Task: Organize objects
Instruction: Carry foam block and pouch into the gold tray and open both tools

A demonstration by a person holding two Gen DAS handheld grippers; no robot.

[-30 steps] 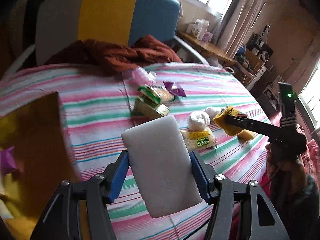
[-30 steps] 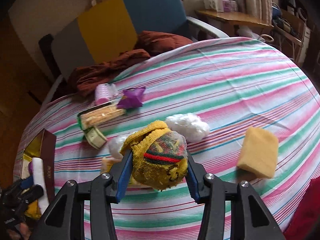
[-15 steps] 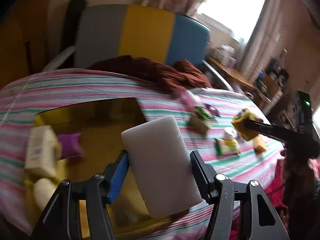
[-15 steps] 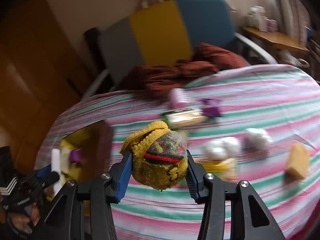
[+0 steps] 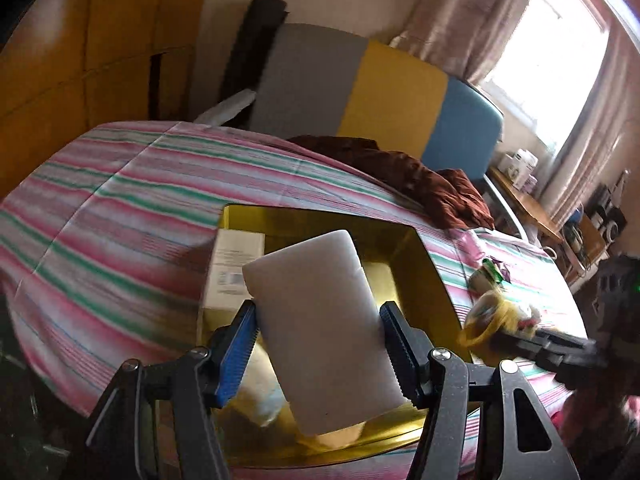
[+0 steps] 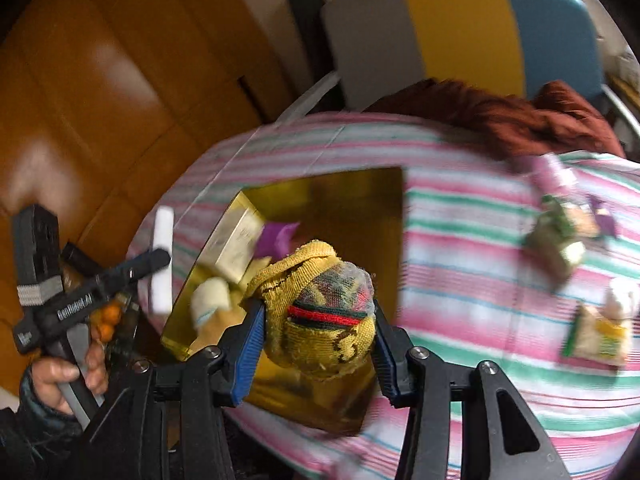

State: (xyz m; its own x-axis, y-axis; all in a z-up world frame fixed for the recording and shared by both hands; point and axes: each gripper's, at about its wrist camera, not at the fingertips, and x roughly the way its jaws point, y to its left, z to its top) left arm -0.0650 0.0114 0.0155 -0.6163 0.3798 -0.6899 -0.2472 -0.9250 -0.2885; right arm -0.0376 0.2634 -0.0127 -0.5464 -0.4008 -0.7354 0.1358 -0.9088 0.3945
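The bed, covered by a striped sheet, carries the gold box, which lies open at its near edge and already holds a carton, a purple packet and some pale soft items; judged from this, the step in hand is delivery of two carried objects into that box. The left tool is clenched on a white foam block, which hangs over the box interior; the right tool is clenched on a yellow knitted bundle, over the box's near part. To do the step well, bring each tool low over a free patch of the box floor before releasing; release one side at a time so the tools do not collide; place the block flat, since it is wide and could bridge the carton; set the soft bundle into a remaining gap. Loose packets remain on the sheet to the right, well apart from the box; these appear still to be collected.
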